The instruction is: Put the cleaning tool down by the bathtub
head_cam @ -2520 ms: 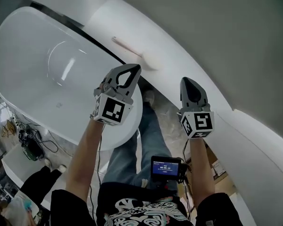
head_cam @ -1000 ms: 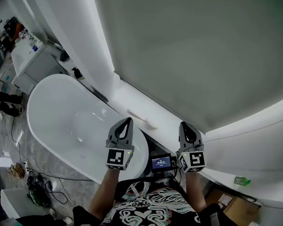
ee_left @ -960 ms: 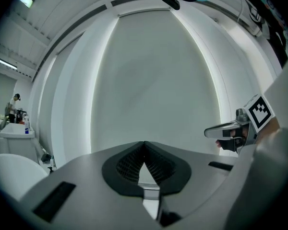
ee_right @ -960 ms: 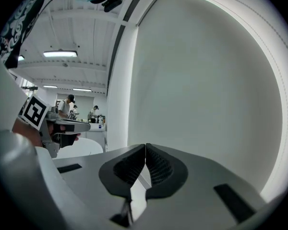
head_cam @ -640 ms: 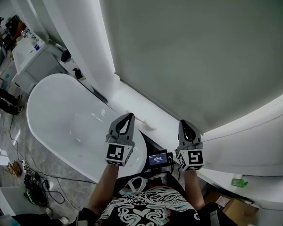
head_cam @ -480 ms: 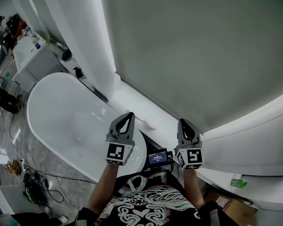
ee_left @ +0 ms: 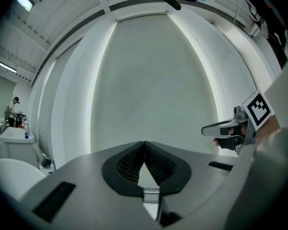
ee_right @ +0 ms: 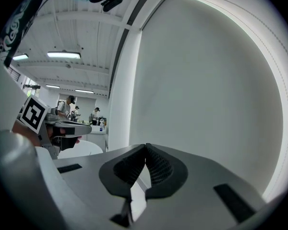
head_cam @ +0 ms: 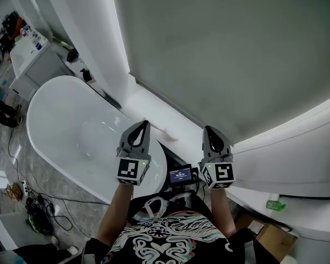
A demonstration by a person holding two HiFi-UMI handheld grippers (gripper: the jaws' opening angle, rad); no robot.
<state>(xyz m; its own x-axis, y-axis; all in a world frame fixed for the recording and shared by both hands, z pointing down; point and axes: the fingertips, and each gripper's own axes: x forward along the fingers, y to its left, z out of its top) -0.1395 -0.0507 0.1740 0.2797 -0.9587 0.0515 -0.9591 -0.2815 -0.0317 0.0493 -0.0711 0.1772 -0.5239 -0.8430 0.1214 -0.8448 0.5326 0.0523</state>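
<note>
The white bathtub (head_cam: 66, 126) lies at the left of the head view. A pale, long-handled cleaning tool (head_cam: 164, 131) rests on the white ledge (head_cam: 181, 126) between the tub and the grey wall, just beyond my left gripper's tip. No gripper touches it. My left gripper (head_cam: 142, 123) is held up over the tub's near end, shut and empty. My right gripper (head_cam: 209, 130) is level with it to the right, also shut and empty. In the left gripper view the pads (ee_left: 144, 144) meet against the bare wall, as do the pads (ee_right: 146, 146) in the right gripper view.
A white cabinet (head_cam: 36, 56) with bottles stands at the back left. Cables (head_cam: 36, 208) lie on the marble floor by the tub. A green bottle (head_cam: 275, 205) sits on the right ledge above a cardboard box (head_cam: 267, 236). A small screen (head_cam: 181, 176) hangs at the chest.
The head view has swung up from the tub to the wall. Both grippers stay shut and empty and have drifted slightly left and up in the view.
</note>
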